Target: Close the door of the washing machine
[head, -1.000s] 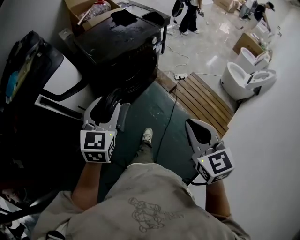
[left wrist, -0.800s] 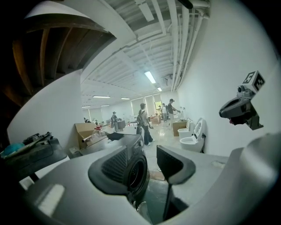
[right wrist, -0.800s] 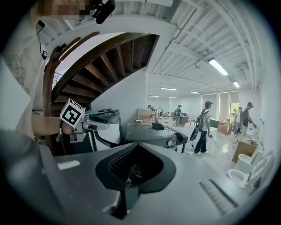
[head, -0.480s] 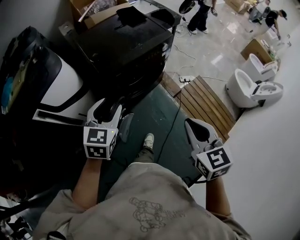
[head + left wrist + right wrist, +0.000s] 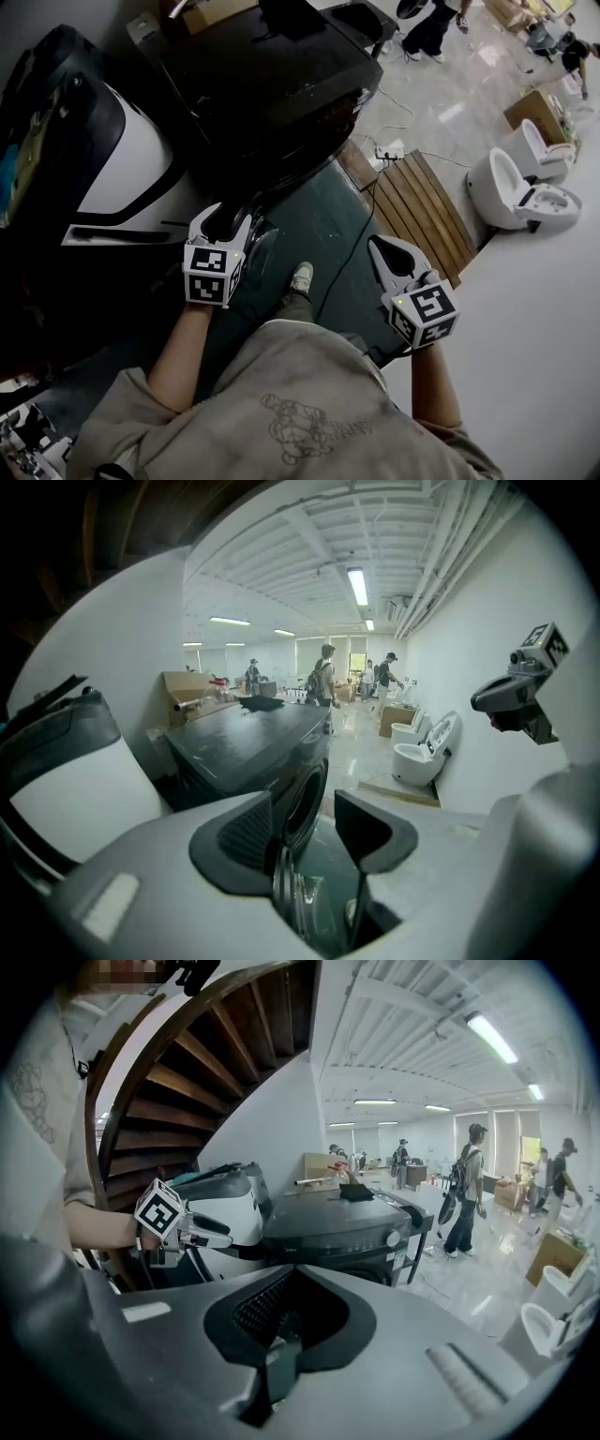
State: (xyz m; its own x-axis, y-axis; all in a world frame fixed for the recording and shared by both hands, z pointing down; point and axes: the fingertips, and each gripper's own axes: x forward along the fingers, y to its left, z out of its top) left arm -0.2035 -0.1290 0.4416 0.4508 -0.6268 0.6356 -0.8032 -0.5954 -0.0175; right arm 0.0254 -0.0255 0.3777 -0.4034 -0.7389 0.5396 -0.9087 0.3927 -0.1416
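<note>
Left tongs (image 5: 229, 221) moved fwd; door (image 5: 292, 907) edge betw. parted jaws.

Black front-loading washing machine (image 5: 272, 84) is standing on the floor with its round drum opening (image 5: 305, 803) exposed. Its round glazed door (image 5: 298, 897) is hanging open, swung outward, rim sitting edge-on between the left gripper (image 5: 225, 217) jaws.

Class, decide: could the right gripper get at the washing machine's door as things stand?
Probably yes: nothing stands in the gap between the right gripper and the door. But the left gripper straddles its rim with parted jaws, leaving little room there.
</note>
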